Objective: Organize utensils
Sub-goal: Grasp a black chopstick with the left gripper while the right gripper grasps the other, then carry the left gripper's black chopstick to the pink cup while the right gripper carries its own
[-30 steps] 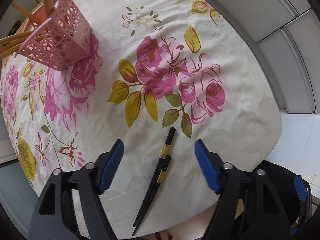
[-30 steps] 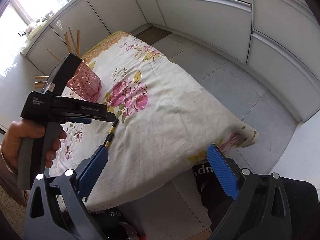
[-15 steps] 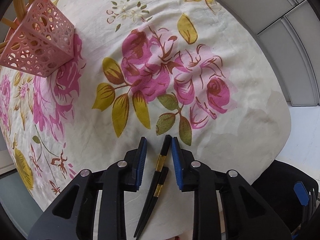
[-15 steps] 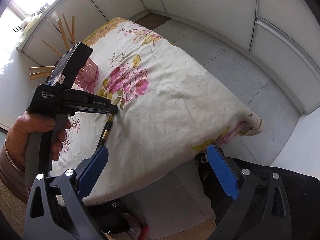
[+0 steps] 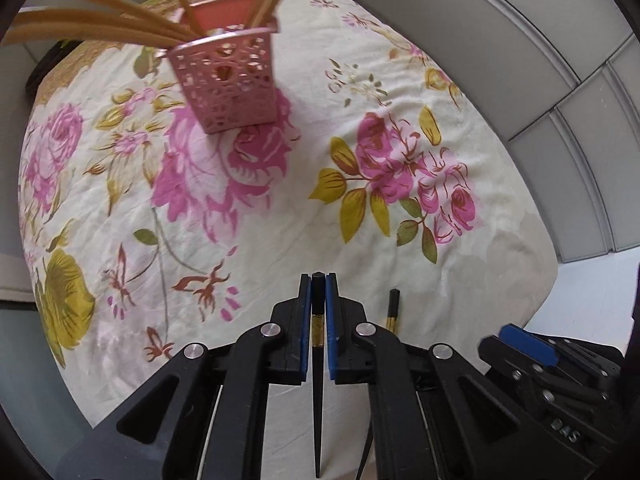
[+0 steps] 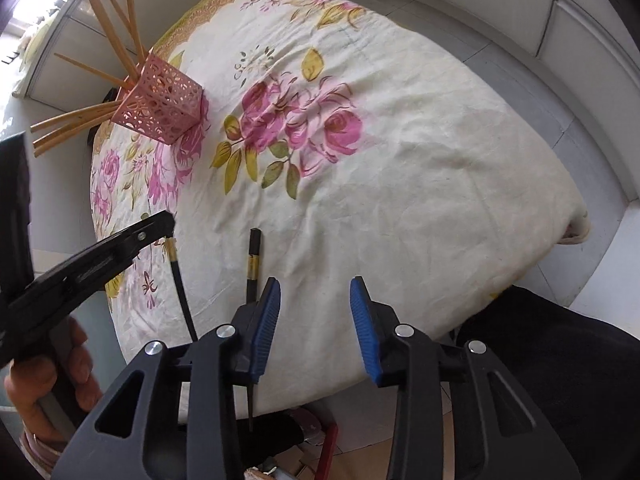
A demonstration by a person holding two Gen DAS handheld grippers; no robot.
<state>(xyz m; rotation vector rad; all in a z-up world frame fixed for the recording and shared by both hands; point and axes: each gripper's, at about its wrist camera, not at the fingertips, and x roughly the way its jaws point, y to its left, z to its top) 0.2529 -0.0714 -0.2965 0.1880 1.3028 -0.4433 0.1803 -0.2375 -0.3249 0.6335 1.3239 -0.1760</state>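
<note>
My left gripper [image 5: 318, 280] is shut on a black chopstick [image 5: 317, 380] with a gold band, lifted off the cloth and hanging point down; the right wrist view shows this held chopstick [image 6: 180, 280] too. A second black chopstick [image 6: 253, 256] lies on the floral tablecloth [image 6: 400, 160], seen also in the left wrist view [image 5: 393, 310]. My right gripper [image 6: 314, 288] hovers just right of that lying chopstick, its jaws closing with nothing between them. A pink lattice holder [image 5: 228, 80] with several wooden chopsticks [image 5: 100, 28] stands at the far side.
The table's near edge [image 6: 360, 384] drops to a tiled floor [image 6: 560, 120]. White cabinet fronts [image 5: 520, 40] run behind the table. A hand [image 6: 48, 376] grips the left tool's handle at the lower left.
The left gripper closed on one black chopstick and carried it up and leftward, away from its mate. The right gripper came down over the table and its jaws narrowed.
</note>
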